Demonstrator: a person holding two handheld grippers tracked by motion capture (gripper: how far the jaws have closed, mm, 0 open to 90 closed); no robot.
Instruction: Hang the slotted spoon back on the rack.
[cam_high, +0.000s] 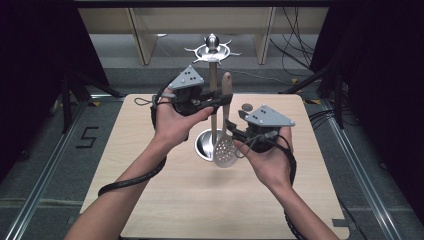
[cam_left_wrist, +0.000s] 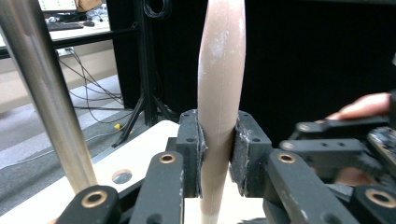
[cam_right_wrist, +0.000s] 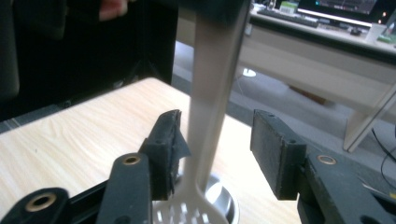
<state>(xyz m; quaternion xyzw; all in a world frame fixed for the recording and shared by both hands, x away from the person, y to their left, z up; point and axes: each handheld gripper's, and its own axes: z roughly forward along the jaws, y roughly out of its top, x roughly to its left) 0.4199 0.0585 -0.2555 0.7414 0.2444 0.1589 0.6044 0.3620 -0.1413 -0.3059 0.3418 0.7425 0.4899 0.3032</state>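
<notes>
We see the skimmer (cam_high: 224, 127) standing upright beside the rack pole (cam_high: 213, 100), over the table (cam_high: 150, 150), its long axis vertical; the left hand-held gripper (cam_left_wrist: 218, 156) is clamped on the pale, smooth handle high up; the right hand-held gripper (cam_right_wrist: 219, 149) sits lower, its jaws parted with the handle between them and one pad just beside it, no squeeze; the perforated bowl hangs above the pole's round steel base (cam_high: 206, 145); we judge the left hand carries it toward the rack's hooks (cam_high: 212, 50).
</notes>
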